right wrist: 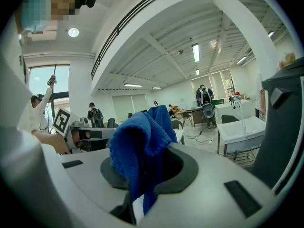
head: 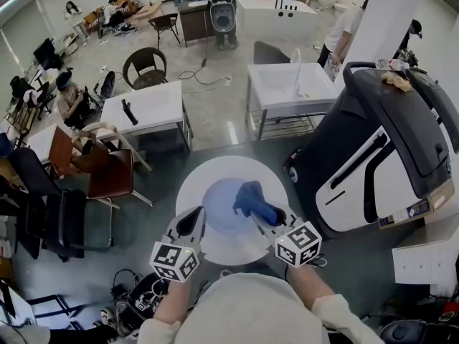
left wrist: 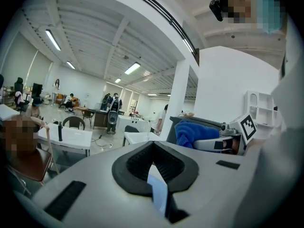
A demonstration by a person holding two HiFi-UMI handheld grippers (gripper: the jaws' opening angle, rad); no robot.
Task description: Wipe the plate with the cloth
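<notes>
In the head view a pale blue plate [head: 217,208] hangs over a round white table [head: 192,183]. My left gripper [head: 194,219] is shut on the plate's left rim. In the left gripper view a thin bluish sliver of the plate [left wrist: 159,194] stands edge-on between the closed jaws of the left gripper [left wrist: 153,149]. My right gripper [head: 266,216] is shut on a blue cloth [head: 251,198], which lies bunched over the plate's right side. In the right gripper view the cloth [right wrist: 137,146] bulges up out of the jaws and hides the fingertips.
A large grey and white machine [head: 380,149] stands close on the right. White tables [head: 147,106] [head: 290,84] stand further back, brown chairs [head: 107,178] to the left. Cables and gear [head: 136,292] lie on the floor by my feet. People sit and stand in the distance.
</notes>
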